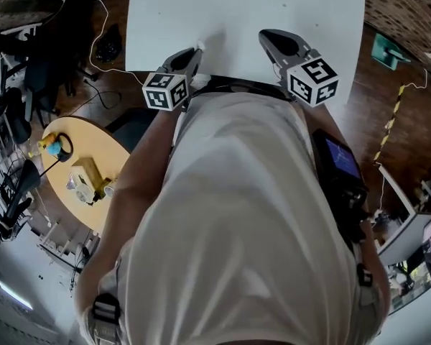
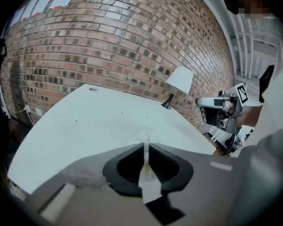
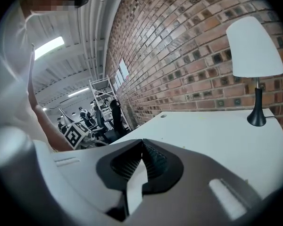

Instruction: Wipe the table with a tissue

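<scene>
The white table point(image 1: 244, 13) lies ahead of the person, near a brick wall. My left gripper point(image 1: 196, 51) hovers over the table's near edge, shut on a white tissue point(image 2: 146, 136) that pokes out past the fingertips and runs back between the jaws. In the left gripper view point(image 2: 146, 142) the tissue hangs just above the tabletop point(image 2: 85, 126). My right gripper point(image 1: 267, 36) is held over the near edge further right, apart from the tissue. In its own view point(image 3: 142, 142) the jaws meet at the tips and no tissue shows there.
A white-shaded lamp point(image 3: 254, 51) stands at the table's far right corner by the brick wall point(image 2: 113, 36). Left of the person is a round wooden table point(image 1: 65, 139) with small items. A white cable point(image 1: 97, 42) trails across the floor beside it.
</scene>
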The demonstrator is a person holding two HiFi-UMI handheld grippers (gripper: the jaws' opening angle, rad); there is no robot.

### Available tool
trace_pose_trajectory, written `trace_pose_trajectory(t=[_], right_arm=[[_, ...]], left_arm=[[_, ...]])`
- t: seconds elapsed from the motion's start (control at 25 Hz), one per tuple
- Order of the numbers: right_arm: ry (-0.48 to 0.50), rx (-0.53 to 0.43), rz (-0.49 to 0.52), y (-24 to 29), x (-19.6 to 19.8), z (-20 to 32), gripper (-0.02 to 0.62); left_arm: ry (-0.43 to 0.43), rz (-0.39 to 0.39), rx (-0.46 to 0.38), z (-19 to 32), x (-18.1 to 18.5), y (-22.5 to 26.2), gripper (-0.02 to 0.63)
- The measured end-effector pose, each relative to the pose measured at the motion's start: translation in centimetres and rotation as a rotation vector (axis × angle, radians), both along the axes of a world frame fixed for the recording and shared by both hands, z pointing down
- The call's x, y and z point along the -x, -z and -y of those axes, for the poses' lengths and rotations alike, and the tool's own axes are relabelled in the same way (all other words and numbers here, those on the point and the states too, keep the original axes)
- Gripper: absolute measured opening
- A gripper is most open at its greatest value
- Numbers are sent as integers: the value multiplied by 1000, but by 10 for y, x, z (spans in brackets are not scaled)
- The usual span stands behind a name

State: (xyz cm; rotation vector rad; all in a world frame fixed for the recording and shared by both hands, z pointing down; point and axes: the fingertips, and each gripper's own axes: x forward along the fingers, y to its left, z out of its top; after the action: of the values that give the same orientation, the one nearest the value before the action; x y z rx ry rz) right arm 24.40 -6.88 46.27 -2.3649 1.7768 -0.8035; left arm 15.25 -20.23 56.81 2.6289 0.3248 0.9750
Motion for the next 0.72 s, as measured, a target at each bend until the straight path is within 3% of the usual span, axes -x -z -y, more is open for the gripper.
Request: trace_pose_trajectory(t=[0.2,0.44,0.56,0.72], right_arm=[[-31,14,-3,-4,0,31,8],[-74,25,-4,-2,-4,59,8],[-103,35,-2,-4,-5,66,8],[-154,50,7,-8,-9,66,8]], left_arm=[[22,9,22,46,-2,-10,38],[67,52,-36,119,-12,-20,37],[124,80,-3,157,-20,-30,37],[212,97,103,195,-42,-39,37]])
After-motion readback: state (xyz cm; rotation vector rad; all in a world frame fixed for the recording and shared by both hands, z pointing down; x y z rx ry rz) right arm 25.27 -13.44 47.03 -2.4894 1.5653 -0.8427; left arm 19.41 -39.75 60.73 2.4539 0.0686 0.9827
